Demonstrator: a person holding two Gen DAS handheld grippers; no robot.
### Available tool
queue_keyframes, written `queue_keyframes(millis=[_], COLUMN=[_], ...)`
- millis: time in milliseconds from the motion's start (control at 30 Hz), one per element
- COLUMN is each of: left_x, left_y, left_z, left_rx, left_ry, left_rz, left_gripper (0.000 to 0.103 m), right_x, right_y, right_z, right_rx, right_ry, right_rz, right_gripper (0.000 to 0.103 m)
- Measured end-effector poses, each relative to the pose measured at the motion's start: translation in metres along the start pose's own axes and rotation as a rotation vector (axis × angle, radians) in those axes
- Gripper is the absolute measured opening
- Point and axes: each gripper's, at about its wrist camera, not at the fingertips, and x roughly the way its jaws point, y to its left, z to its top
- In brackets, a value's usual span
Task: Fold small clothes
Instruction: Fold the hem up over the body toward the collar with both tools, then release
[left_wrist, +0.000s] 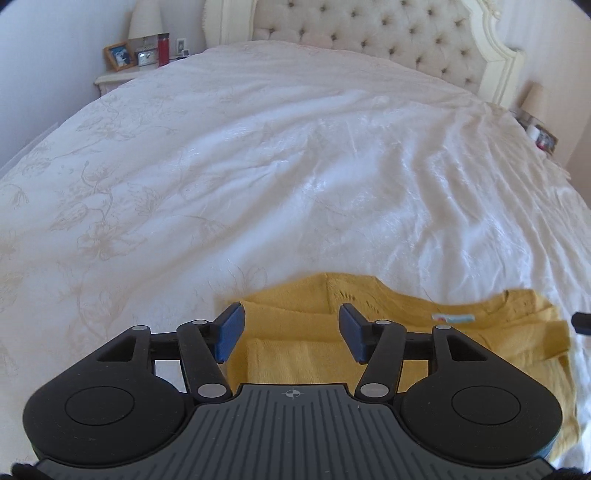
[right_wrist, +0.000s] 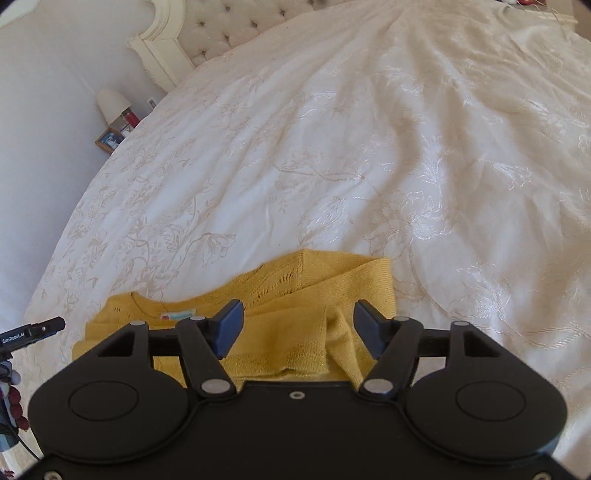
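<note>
A small yellow knit sweater (left_wrist: 295, 325) lies on the white bed, sleeves folded in over the body, its neck label (left_wrist: 452, 318) showing. My left gripper (left_wrist: 291, 328) is open and empty, hovering over the sweater's left part. In the right wrist view the sweater (right_wrist: 288, 295) lies below my right gripper (right_wrist: 297, 328), which is open and empty above the folded right sleeve. Its label (right_wrist: 177, 315) shows to the left. The tip of the other gripper (right_wrist: 40, 329) shows at the left edge.
The white embroidered bedspread (left_wrist: 258, 166) stretches ahead to a tufted headboard (left_wrist: 369, 29). A nightstand (left_wrist: 122, 75) with a lamp, a photo frame and a red bottle stands at the far left. A second lamp (left_wrist: 533, 99) stands at the far right.
</note>
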Motion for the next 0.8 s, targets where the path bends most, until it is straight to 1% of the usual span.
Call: queue_keyframes(millis=[100,233,333,433,600,700,800], left_x=[-0.008,-0.005,0.006,0.018,0.04,0.054,0.067], left_y=[-0.019,-0.039,-0.048,-0.053,-0.048,-0.047,-0.045], left_z=[-0.026,-0.059,-0.072,-0.076,-0.06,-0.044,-0.023], left_rx=[0.05,0.08,0.096,0.127,0.144,0.175,0.207], left_ry=[0.03,0.105,0.156,0.176,0.173,0.163,0.142], left_rz=[-0.017,-0.053,-0.07,-0.072,-0.063,-0.057,-0.051], left_gripper=[0.055,0.055,0.055,0.055,0.055,0.055,0.055], right_x=[-0.005,-0.001,0.006,0.018,0.037,0.05,0.064], right_y=[0.02,0.048,0.062,0.069,0.069,0.066,0.062], right_z=[-0.017,-0.046,-0.063,-0.07,-0.065,-0.052,-0.031], right_rx=[-0.111,-0.231,-0.307,-0.353,-0.404,-0.432,-0.442], right_ry=[0.019,0.06,0.093,0.12,0.125,0.116,0.1], right_rz=[-0.01,0.001,0.003,-0.003,-0.036,-0.06,-0.084], right_gripper=[0.07,0.07,0.07,0.07,0.072,0.073,0.073])
